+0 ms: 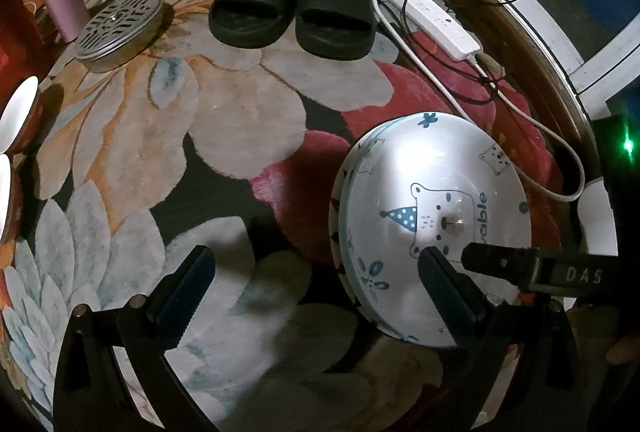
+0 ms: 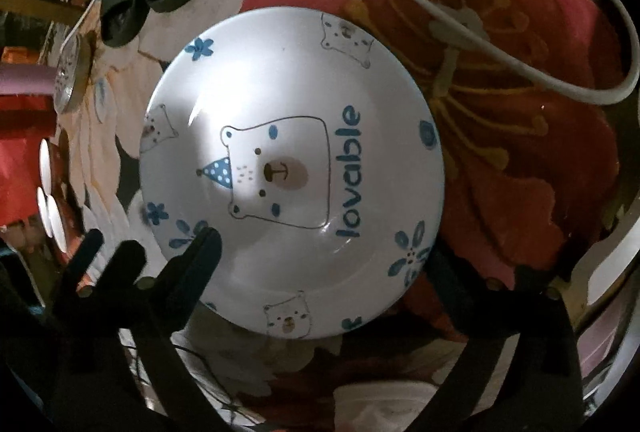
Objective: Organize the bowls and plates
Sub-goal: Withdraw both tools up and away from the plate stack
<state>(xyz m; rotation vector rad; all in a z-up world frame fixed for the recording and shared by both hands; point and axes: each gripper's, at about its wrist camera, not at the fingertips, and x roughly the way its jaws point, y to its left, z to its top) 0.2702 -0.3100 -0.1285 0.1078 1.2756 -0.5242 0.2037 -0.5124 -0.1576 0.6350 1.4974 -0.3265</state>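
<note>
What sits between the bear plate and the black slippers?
Only bare floral rug. In the left wrist view nothing rests on the stretch from the bear plate up to the black slippers; the white cable runs past on the right.

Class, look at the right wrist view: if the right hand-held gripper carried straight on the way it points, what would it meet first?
Most likely the bear-print plate, which fills the view ahead of the open right hand-held gripper. It lies on the floral rug. Depth is unclear, so how near it is cannot be told.
</note>
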